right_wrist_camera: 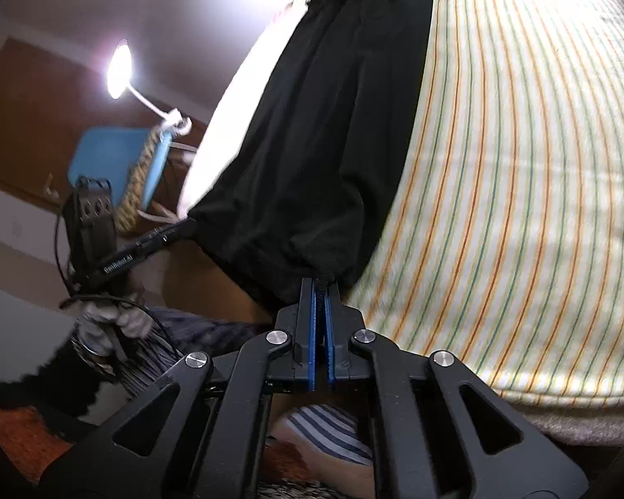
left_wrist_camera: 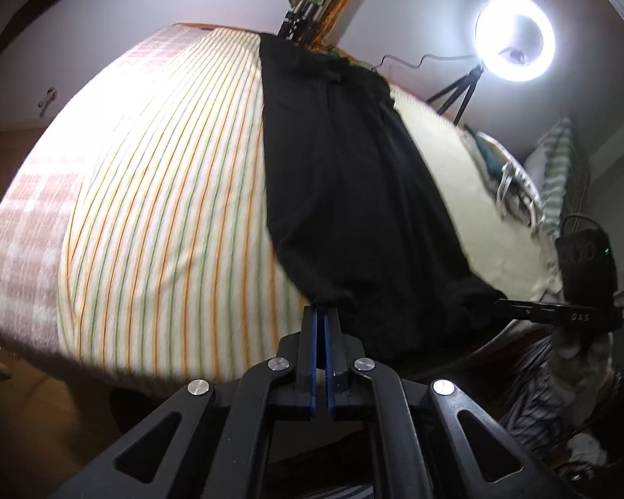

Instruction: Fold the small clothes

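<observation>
At the near edge of the bed, the left gripper (left_wrist_camera: 322,312) has its blue-padded jaws pinched right together on the left near corner of the black garment (left_wrist_camera: 353,191), taking just a small nip of the hem. That looks deliberate, since a corner hold lets the whole edge lift evenly. The garment lies lengthwise across the striped sheet (left_wrist_camera: 166,208), running from the near edge toward the far one, spread fairly flat, which suits a fold from end to end. Moving right along the same hem, the right gripper (right_wrist_camera: 322,287) is likewise clamped tight on the other near corner, a bit of dark fabric squeezed between its pads. With both corners held apart, the hem stays stretched rather than bunching. I judge the person is set to carry this edge up and over toward the far end of the garment; the cloth looks soft and limp.
</observation>
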The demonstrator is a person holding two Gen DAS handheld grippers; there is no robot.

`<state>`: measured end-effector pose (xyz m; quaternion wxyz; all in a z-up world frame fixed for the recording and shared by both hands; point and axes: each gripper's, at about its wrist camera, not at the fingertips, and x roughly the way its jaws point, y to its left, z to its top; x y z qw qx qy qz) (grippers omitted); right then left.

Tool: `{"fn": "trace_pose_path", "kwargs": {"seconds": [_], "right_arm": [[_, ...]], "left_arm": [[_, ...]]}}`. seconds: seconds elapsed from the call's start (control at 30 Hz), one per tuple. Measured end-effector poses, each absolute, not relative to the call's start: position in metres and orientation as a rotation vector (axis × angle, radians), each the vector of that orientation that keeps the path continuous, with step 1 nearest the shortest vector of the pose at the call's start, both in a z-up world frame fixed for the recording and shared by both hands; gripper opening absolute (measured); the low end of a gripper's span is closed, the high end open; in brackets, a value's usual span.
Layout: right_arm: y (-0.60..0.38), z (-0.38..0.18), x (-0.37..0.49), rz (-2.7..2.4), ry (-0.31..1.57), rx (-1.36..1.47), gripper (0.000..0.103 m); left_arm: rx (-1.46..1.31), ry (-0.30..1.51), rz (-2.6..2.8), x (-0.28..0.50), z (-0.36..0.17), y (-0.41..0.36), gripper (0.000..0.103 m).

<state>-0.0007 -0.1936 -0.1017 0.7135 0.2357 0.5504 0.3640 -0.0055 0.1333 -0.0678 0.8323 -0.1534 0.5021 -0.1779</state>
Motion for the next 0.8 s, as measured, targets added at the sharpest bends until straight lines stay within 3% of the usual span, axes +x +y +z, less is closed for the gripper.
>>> {"fn": "trace_pose_path", "kwargs": {"seconds": [0.4, 0.8], "right_arm": [[-0.211, -0.071, 0.077, 0.740, 1.114, 0.594, 0.005], [-0.194, -0.099, 0.165, 0.668, 1.165, 0.571, 0.005]], "left_arm": [[-0.306, 0.968, -0.407, 0.081, -0.025, 0.123, 0.000], [-0.313, 1.020, -0.347, 0.169, -0.056, 0.134, 0.000]]}}
